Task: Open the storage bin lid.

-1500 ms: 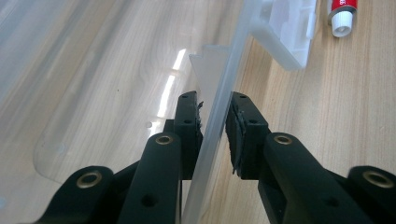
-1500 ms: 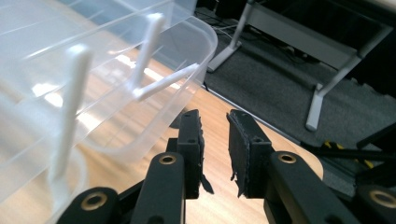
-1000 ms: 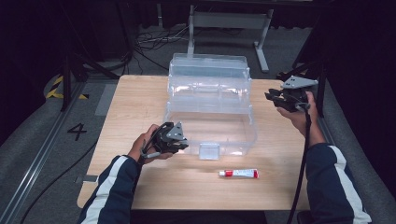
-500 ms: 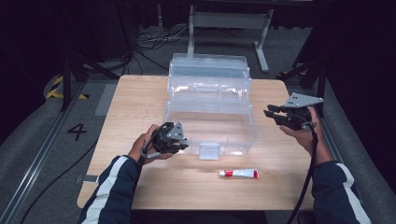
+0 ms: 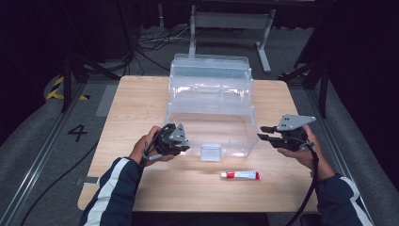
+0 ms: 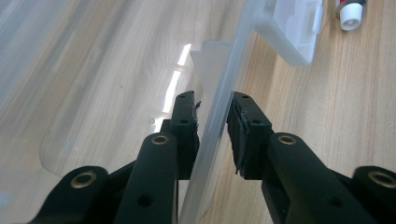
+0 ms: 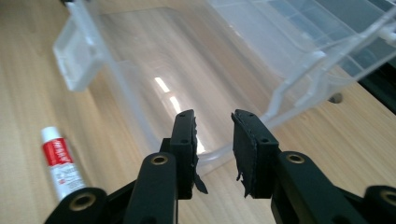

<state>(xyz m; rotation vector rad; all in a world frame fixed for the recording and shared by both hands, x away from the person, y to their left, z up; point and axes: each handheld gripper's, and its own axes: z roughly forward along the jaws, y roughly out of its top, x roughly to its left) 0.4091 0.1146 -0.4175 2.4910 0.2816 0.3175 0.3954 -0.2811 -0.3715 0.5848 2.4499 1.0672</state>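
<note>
Two claws flanked a clear plastic tiered storage box [image 5: 210, 113] at mid-frame on the wooden tabletop [image 5: 136, 101].
Left claw [image 6: 212, 122] straddled its front wall, pads slightly apart from it; right claw [image 7: 213, 135] hung open, empty, lately widening, beside the box's right corner.

Storage box between the two grippers on the table

The clear storage box [image 5: 211, 113] stands on the table [image 5: 136, 103]; the left gripper [image 5: 181, 147] straddles its front wall, the right gripper [image 5: 263, 133] sits just beside its right corner, and a tube [image 5: 240, 175] lies nearer the person, between both grippers.
</note>
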